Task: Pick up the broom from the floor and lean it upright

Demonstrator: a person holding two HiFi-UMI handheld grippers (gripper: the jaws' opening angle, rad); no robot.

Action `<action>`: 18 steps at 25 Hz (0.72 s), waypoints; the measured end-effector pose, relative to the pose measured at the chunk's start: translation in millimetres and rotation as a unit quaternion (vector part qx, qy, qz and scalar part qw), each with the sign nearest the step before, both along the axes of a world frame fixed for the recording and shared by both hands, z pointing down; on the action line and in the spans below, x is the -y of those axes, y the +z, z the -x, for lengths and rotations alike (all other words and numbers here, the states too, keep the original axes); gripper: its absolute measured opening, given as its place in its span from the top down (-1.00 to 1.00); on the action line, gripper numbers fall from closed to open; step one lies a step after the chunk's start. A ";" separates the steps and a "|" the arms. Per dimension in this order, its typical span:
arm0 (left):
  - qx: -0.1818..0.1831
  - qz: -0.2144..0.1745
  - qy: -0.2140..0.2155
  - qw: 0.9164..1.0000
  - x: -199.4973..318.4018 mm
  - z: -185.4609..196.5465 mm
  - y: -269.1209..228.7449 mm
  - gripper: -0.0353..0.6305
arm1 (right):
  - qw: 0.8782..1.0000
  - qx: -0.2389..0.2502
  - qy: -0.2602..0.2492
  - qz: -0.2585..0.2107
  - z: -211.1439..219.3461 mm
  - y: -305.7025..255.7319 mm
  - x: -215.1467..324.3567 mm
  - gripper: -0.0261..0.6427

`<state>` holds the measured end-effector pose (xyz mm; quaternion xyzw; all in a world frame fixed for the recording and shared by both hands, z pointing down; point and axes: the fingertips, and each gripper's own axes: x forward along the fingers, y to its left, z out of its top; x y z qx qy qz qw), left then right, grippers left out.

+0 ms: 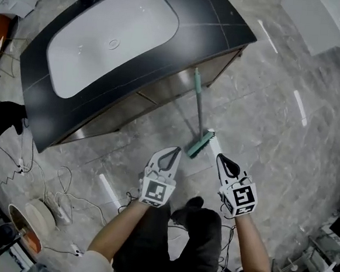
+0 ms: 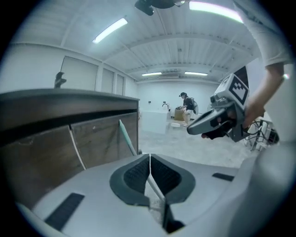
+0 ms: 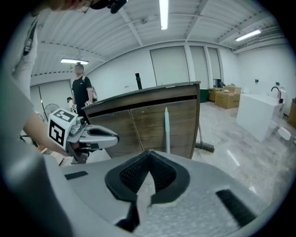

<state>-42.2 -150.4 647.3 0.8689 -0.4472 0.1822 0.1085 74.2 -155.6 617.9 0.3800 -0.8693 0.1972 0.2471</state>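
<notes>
The broom [image 1: 198,114] has a pale teal handle and a teal head, which rests on the floor. It stands upright, with the handle's top leaning against the dark cabinet [image 1: 162,88]. The handle also shows against the cabinet front in the left gripper view [image 2: 126,136] and the right gripper view [image 3: 166,129]. My left gripper [image 1: 170,153] is shut and empty, just short of the broom head on its left. To the head's right, my right gripper [image 1: 221,159] is shut too, holding nothing. Neither gripper touches the broom.
The cabinet carries a black top with a white basin [image 1: 110,37]. Cables and a cable reel [image 1: 31,218] lie on the marble floor at the left. A dark brush on a thin handle [image 3: 205,147] stands by the cabinet's corner. A person [image 3: 82,90] stands behind the cabinet.
</notes>
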 end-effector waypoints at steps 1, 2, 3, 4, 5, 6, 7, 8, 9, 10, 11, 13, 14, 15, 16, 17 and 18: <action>0.000 0.000 0.002 1.000 -3.9 1.0 -19.8 0.86 | 1.000 -0.005 -0.006 0.005 -1.2 -16.0 -7.4 0.93; 0.000 0.002 0.002 1.000 -8.4 1.1 -39.4 0.86 | 1.000 -0.010 -0.011 0.010 -3.4 -30.8 -14.4 0.93; 0.000 0.005 0.002 1.000 -13.2 0.9 -58.7 0.86 | 1.000 -0.014 -0.015 0.012 -5.8 -45.3 -20.5 0.92; 0.000 0.007 0.003 1.000 -18.3 0.5 -77.7 0.86 | 1.000 -0.016 -0.017 0.014 -7.9 -60.1 -26.1 0.93; 0.000 0.008 0.006 1.000 -23.7 -0.4 -96.6 0.86 | 1.000 -0.018 -0.019 0.014 -9.7 -75.6 -31.6 0.93; -0.001 0.010 0.009 1.000 -29.3 -1.8 -115.9 0.86 | 1.000 -0.020 -0.020 0.013 -11.5 -91.9 -37.5 0.92; -0.003 0.009 0.011 1.000 -35.0 -3.2 -135.7 0.86 | 0.999 -0.021 -0.021 0.011 -13.5 -109.1 -44.0 0.92; -0.006 0.007 0.013 1.000 -40.7 -4.5 -156.5 0.86 | 0.999 -0.022 -0.022 0.011 -15.6 -127.4 -51.3 0.93; -0.008 0.004 0.013 1.000 -46.9 -5.7 -177.9 0.86 | 0.999 -0.021 -0.023 0.010 -17.2 -147.2 -59.3 0.92; -0.011 0.000 0.013 1.000 -53.8 -6.9 -199.9 0.86 | 1.000 -0.018 -0.023 0.008 -18.6 -168.2 -67.7 0.92; -0.014 -0.003 0.012 1.000 -61.6 -8.3 -222.2 0.86 | 1.000 -0.013 -0.023 0.005 -19.8 -190.1 -76.7 0.92; -0.019 -0.010 0.011 1.000 -79.4 -13.1 -266.7 0.86 | 1.000 0.004 -0.023 -0.002 -21.1 -235.7 -97.0 0.92; -0.019 -0.014 0.013 1.000 -89.0 -16.6 -288.5 0.86 | 1.000 0.013 -0.025 -0.007 -21.2 -258.9 -108.0 0.92; -0.019 -0.018 0.016 1.000 -99.1 -20.9 -309.9 0.86 | 0.999 0.022 -0.029 -0.012 -21.5 -282.0 -119.3 0.92; -0.019 -0.021 0.020 0.999 -110.3 -25.7 -330.7 0.87 | 0.999 0.029 -0.034 -0.018 -22.1 -304.6 -131.0 0.92; -0.021 -0.023 0.025 0.999 -122.8 -31.2 -350.6 0.87 | 0.998 0.036 -0.037 -0.025 -23.2 -326.7 -142.6 0.92; -0.025 -0.024 0.031 0.999 -136.3 -37.0 -369.2 0.87 | 0.998 0.044 -0.040 -0.032 -24.7 -347.1 -154.0 0.92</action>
